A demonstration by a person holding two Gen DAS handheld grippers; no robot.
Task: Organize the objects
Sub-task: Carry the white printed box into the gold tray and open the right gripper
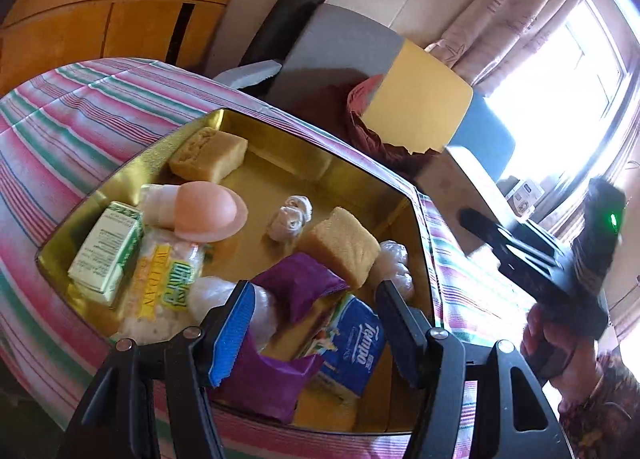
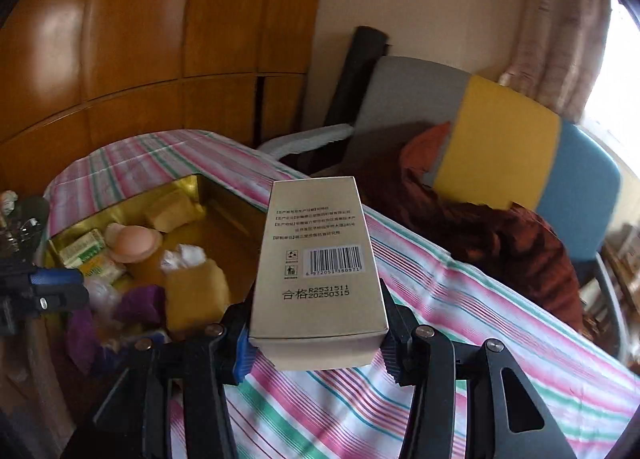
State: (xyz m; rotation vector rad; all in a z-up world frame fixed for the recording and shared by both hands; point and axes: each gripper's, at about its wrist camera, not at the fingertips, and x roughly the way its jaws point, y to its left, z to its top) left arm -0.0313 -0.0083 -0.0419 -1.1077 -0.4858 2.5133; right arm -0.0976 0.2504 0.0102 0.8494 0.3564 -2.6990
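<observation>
While the left gripper [image 1: 316,323] hangs over the near end of the gold tin [image 1: 120,175], its fingers stand spread with nothing pinched: a purple packet [image 1: 296,287] and a blue tissue pack [image 1: 352,343] lie in the tin under the gap between them, and a sponge cake block [image 1: 344,243] sits just beyond the fingertips. Off to the right of these fingers the right gripper [image 1: 480,227] shows as a dark blur in a hand [image 1: 548,343], carrying the box above the striped cloth [image 1: 80,107] outside the tin. In the right wrist view, the right gripper's two fingers pinch the beige carton [image 2: 320,259] by its long side walls near the close end, so most of the carton juts forward past the fingertips, barcode face up, above the cloth and just right of the tin. The carton looks light and stiff, with smooth card faces that could slip or dent under a hard squeeze; a hold across the narrow width, nearer the middle, would probably steady it better. The soft packets in the tin should yield readily.
</observation>
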